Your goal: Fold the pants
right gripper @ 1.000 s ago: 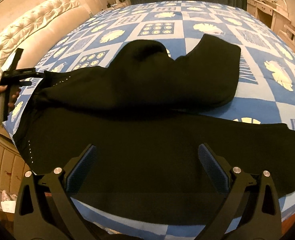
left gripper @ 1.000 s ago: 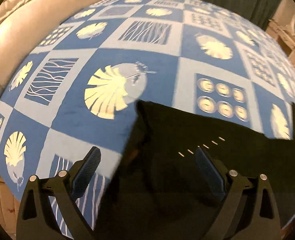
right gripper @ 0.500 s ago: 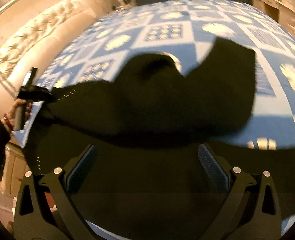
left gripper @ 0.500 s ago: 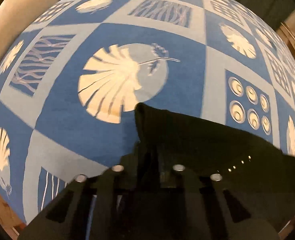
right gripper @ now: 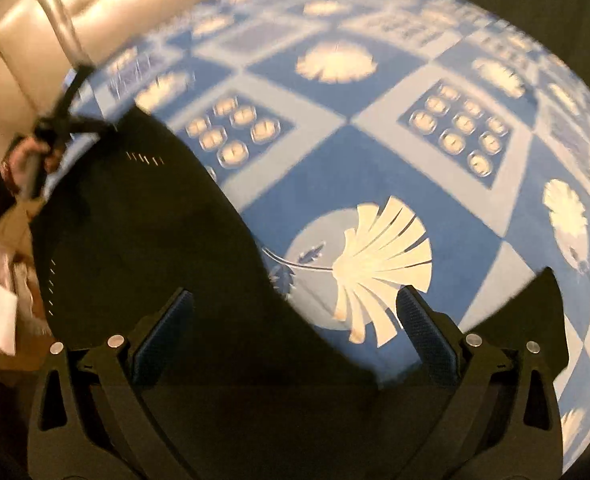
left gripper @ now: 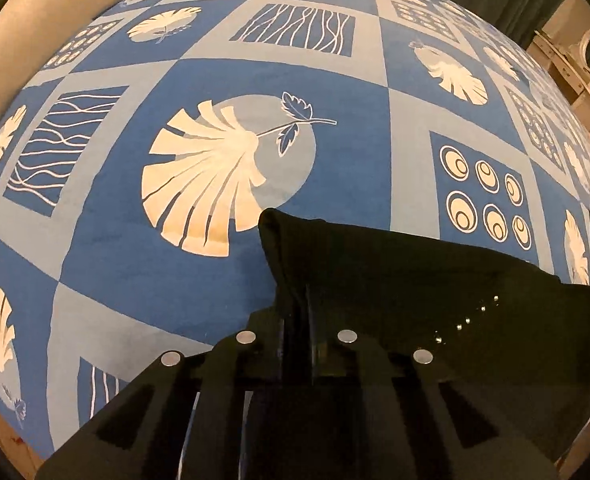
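Black pants [left gripper: 415, 280] lie on a blue bedspread [left gripper: 335, 168] printed with pale leaves. My left gripper [left gripper: 299, 300] is shut on a corner of the pants, and the cloth stands up between its fingers. In the right wrist view the pants [right gripper: 143, 232] fill the left and bottom, and another part [right gripper: 535, 300] shows at the right. My right gripper [right gripper: 295, 292] hangs open above the cloth's edge, holding nothing. Far left in that blurred view, the left gripper [right gripper: 67, 124] and the hand [right gripper: 27, 160] holding it are at the pants' corner.
A cream tufted headboard [right gripper: 35, 40] borders the bed on the left. Pale wooden furniture [left gripper: 575, 64] stands beyond the far right side, with a dark curtain behind it. The bed's near edge runs along the lower left in the left wrist view.
My left gripper came down and closed on the pants' corner. My right gripper swept sideways and rolled, from over the spread pants to over the leaf print beside them.
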Demonstrator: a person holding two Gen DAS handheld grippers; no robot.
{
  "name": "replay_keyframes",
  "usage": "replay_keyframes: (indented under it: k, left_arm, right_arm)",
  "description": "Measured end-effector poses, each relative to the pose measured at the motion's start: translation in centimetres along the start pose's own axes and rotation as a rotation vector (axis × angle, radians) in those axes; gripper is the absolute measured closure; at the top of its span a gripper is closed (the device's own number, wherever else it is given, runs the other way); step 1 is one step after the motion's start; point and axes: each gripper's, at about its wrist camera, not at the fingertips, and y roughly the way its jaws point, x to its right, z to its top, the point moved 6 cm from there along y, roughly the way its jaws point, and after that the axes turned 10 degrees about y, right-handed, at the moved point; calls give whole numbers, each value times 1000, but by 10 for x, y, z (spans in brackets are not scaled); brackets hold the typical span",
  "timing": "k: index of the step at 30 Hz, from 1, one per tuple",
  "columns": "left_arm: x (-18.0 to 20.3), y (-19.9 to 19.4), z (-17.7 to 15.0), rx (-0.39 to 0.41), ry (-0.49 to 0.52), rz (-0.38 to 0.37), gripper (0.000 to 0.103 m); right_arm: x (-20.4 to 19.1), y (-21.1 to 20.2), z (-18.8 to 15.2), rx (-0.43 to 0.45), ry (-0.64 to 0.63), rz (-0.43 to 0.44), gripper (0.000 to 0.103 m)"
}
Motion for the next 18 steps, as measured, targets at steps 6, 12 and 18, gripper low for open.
replay_keyframes:
  k: [6,12,18]
  left_arm:
    - [-3,2,0,14,7,-35,93]
    - [-12,-22,1,105,-54,-107,93]
    - [-18,-68,-14,216,-99,-215,93]
  right_arm:
    - [-7,22,-20,-141,75,135,85]
    - [-29,-38,-26,102,86,98,91]
    - [-79,-98,-83,314,-11,31,91]
